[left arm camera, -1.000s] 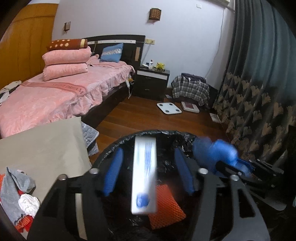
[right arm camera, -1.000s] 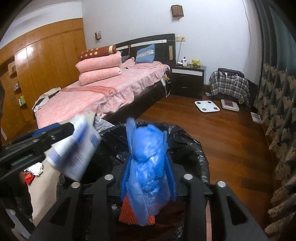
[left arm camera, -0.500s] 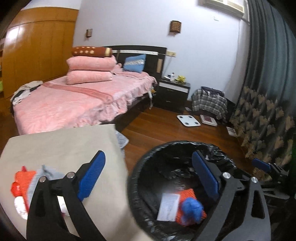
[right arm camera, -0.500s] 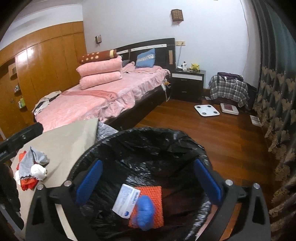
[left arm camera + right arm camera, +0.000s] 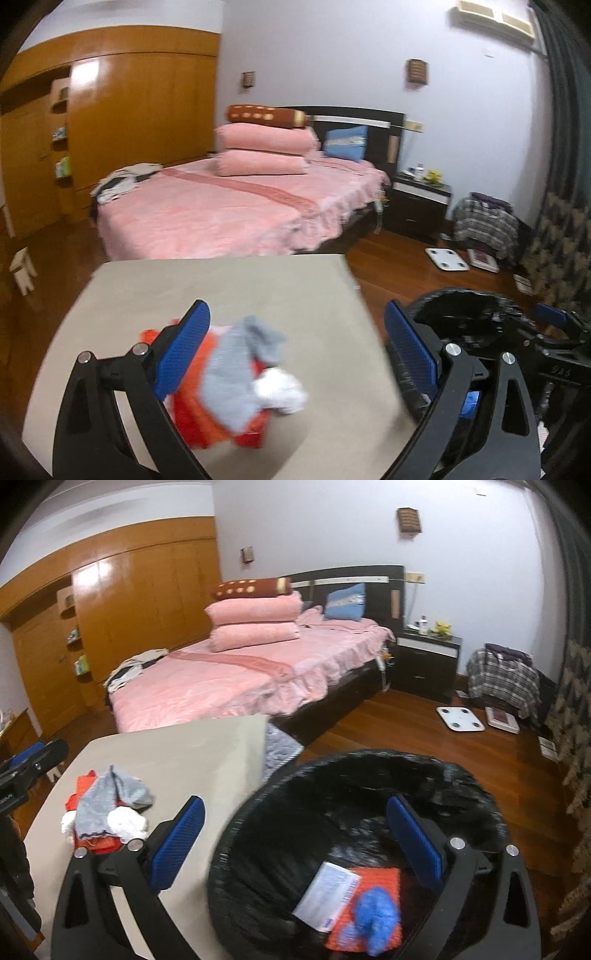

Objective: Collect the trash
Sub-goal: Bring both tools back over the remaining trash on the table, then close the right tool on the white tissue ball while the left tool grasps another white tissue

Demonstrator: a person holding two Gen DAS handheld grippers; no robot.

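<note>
No print reads clearly: the white packet (image 5: 327, 895) in the bin carries blue marks too blurred to make out, and the far gripper body shows faint letters I can't read. Left gripper (image 5: 295, 354), jaws wide apart, nothing between them, hovers over the beige table (image 5: 229, 284) above a heap of red, grey and white cloth (image 5: 240, 384). Right gripper (image 5: 295, 842), jaws apart and empty, hangs over the black-lined trash bin (image 5: 369, 775), just right of the table's edge. Inside lie the packet, an orange mesh pad (image 5: 380, 882) and a crumpled blue bag (image 5: 373, 915). Beyond: pink bed (image 5: 229, 686), wooden floor (image 5: 406, 731) open to the right, white scale (image 5: 460, 718) far off.
</note>
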